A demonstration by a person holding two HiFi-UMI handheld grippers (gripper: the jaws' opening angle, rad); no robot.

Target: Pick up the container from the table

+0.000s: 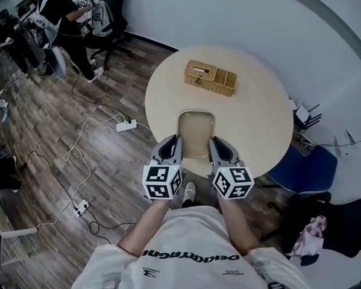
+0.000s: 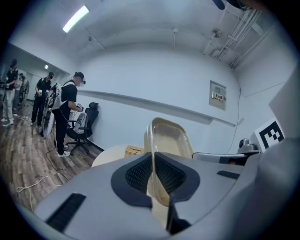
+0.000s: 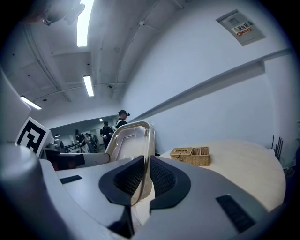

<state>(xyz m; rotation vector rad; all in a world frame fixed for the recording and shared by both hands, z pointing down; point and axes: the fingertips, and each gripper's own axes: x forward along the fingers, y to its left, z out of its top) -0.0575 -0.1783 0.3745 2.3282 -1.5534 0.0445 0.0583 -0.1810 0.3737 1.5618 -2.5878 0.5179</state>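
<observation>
Over the near edge of the round table (image 1: pixel 260 109), at the 6 o'clock side of its top, the container (image 1: pixel 196 133) hangs between two grippers and looks clear of the surface. The left gripper (image 1: pixel 171 142) has its jaws drawn narrow, pinching the thin rim on the container's 9 o'clock side. The right gripper (image 1: pixel 216 144) does the same at 3 o'clock, its pads closed tight on the opposite wall. Each gripper view shows that translucent edge squeezed between the ribbed black pads. The container looks empty, a shallow tray with rounded corners and not much stiffness.

That is where the trouble lies. Both grips sit on thin, flexible rim, and each bite looks shallow, so the rim could slide out of the pads. If the two hands drift apart, the walls are likely to bow and one edge could pop free. If the hands crowd together, the tray probably buckles. Should one hand rise faster than the other, the tray would twist and load a single pinch.

A drop from here may not land on the table at all. The tray sits right at the table's edge, with bare floor and the person's shoe (image 1: pixel 188 192) below. The wicker basket (image 1: pixel 210 77) at 12 o'clock stands well apart and looks safe from any of this.
</observation>
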